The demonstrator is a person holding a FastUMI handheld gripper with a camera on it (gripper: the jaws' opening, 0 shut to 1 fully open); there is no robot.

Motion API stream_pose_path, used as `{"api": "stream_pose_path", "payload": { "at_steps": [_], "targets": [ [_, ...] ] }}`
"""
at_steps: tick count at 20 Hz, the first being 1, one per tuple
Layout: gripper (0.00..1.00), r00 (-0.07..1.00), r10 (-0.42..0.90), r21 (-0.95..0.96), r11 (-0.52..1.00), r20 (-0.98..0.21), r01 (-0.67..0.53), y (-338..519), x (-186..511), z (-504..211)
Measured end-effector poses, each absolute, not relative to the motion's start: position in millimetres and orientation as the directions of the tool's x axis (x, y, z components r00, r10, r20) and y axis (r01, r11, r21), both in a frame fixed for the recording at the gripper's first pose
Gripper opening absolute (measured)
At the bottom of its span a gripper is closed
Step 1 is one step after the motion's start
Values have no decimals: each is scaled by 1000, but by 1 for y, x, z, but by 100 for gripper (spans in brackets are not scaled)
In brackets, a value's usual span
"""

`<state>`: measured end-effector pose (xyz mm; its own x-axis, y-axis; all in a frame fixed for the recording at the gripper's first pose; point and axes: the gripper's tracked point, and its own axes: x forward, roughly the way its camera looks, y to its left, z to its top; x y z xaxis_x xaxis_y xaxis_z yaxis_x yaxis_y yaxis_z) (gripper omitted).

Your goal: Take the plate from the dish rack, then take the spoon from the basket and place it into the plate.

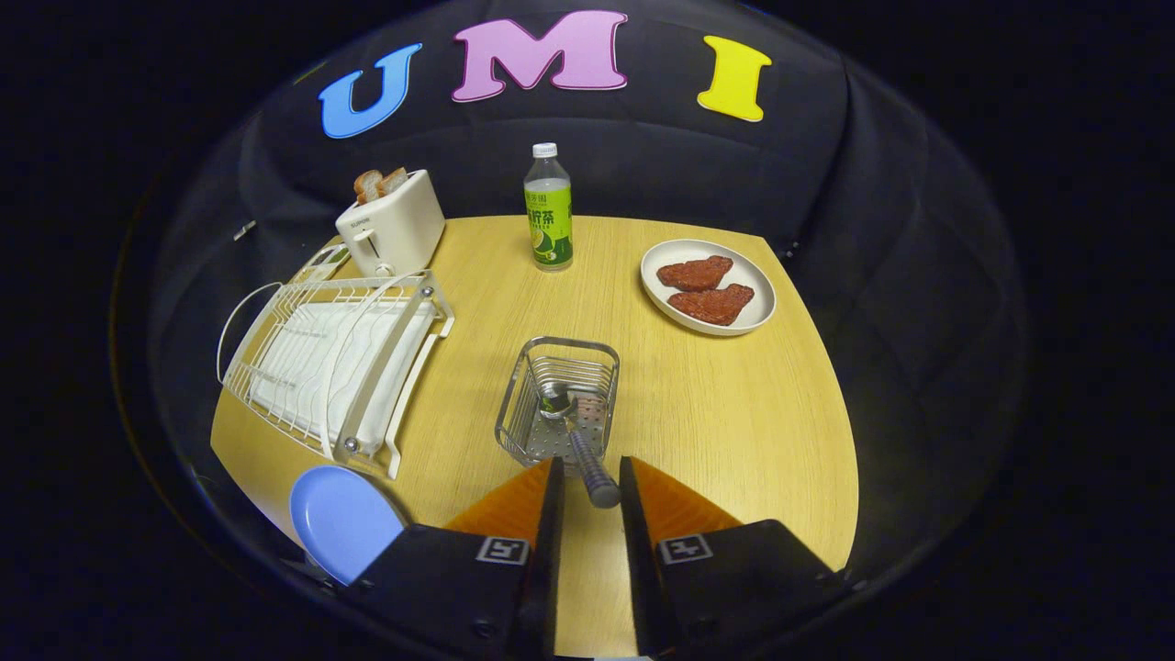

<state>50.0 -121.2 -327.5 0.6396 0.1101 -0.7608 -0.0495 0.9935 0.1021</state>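
Gripper (587, 476) low over table (734, 413), fingers set narrow with a slim gap. Spoon (580, 441) handle end between the fingertips; contact of both fingers on it not resolvable, handle end closer to the right-hand finger, possibly touching there. Cannot tell whether clamped or merely straddled.

Spoon long axis close to in line with the fingers' forward axis, tilted slightly: handle end nearest the gripper, bowl end farther away and down inside the basket (558, 413). Handle leaning out over the near rim of the basket, so the spoon slants up toward the gripper. Basket just ahead of the fingertips, near rim almost touching them.

Blue plate (341, 519) flat on the table, off to the left of the gripper and beside the left finger base, near the table's near-left corner. Already out of the dish rack (330, 363), which sits just beyond it, further left and ahead. Judged: first step done, spoon pickup in hand.

Key relation for next move: plate lies left and slightly back from the spoon, so carry runs sideways to the left after a lift clear of the basket rim. Risk judged: handle slipping if grip only partial.

Farther out: toaster (390, 225) with bread behind the rack, bottle (548, 211) at the far edge, white plate (707, 286) with two reddish pieces at far right. None on the carry path.
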Motion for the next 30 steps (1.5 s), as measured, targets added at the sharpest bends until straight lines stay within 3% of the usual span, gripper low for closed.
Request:
{"api": "stream_pose_path", "payload": {
  "at_steps": [2,5,11,16,23,30],
  "targets": [
    [22,647,156,148,987,-747,-66,-113,50,-323],
    [14,658,141,150,988,-740,-43,-117,50,-321],
    [12,698,141,229,973,-702,34,-122,44,-287],
    [12,735,138,231,973,-664,25,-126,13,-238],
    [12,770,333,334,928,-545,-165,-50,-46,-163],
    [12,665,487,308,873,-566,-378,37,-102,-177]
  ]
}}
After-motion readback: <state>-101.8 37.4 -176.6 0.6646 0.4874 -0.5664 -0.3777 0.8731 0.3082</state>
